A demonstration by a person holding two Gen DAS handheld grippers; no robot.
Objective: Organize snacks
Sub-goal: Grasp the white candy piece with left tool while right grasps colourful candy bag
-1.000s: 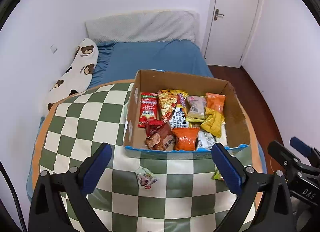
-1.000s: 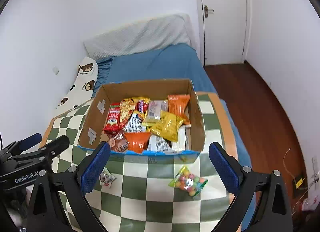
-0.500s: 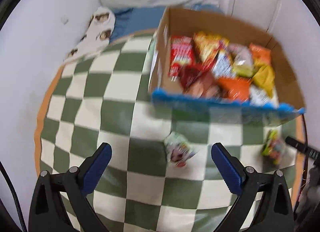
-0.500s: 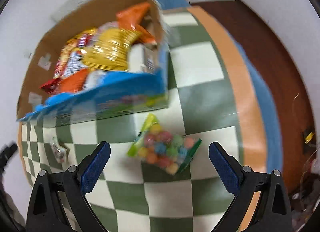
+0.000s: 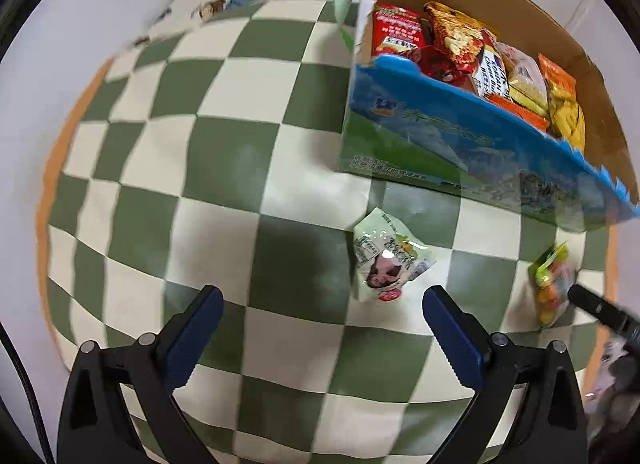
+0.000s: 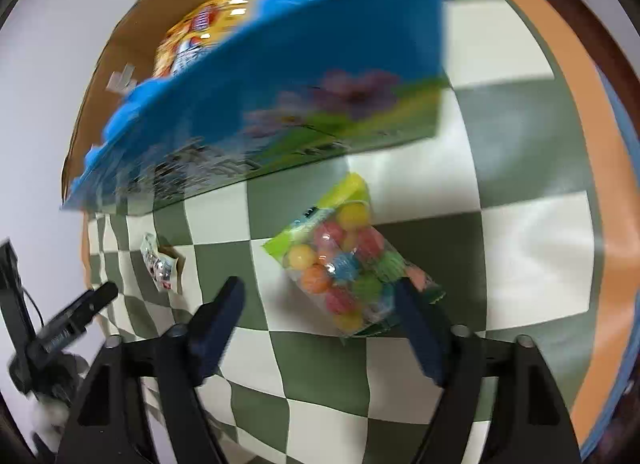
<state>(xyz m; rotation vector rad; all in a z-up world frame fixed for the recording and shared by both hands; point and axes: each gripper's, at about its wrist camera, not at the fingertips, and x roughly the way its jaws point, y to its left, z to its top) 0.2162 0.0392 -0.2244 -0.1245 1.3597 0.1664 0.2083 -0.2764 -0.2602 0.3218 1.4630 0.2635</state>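
A cardboard box (image 5: 460,143) with a blue rim holds several snack packs. It also shows in the right wrist view (image 6: 280,95). A small pale green packet (image 5: 384,264) lies on the checkered cloth, just ahead of my open, empty left gripper (image 5: 320,308); the right wrist view shows it too (image 6: 160,264). A clear bag of coloured candy balls (image 6: 344,272) lies partly between the fingers of my open right gripper (image 6: 320,300), its right end over the right finger. That bag also shows in the left wrist view (image 5: 552,284).
The green and white checkered cloth (image 5: 224,167) covers a round table with an orange edge. A bear-print pillow (image 5: 200,3) and blue bed lie beyond. The other gripper's tip shows in each view's side (image 5: 596,308) (image 6: 80,312).
Both grippers have dropped low toward the cloth. The left one has closed in on the green packet, the right one on the candy bag. Both stay open.
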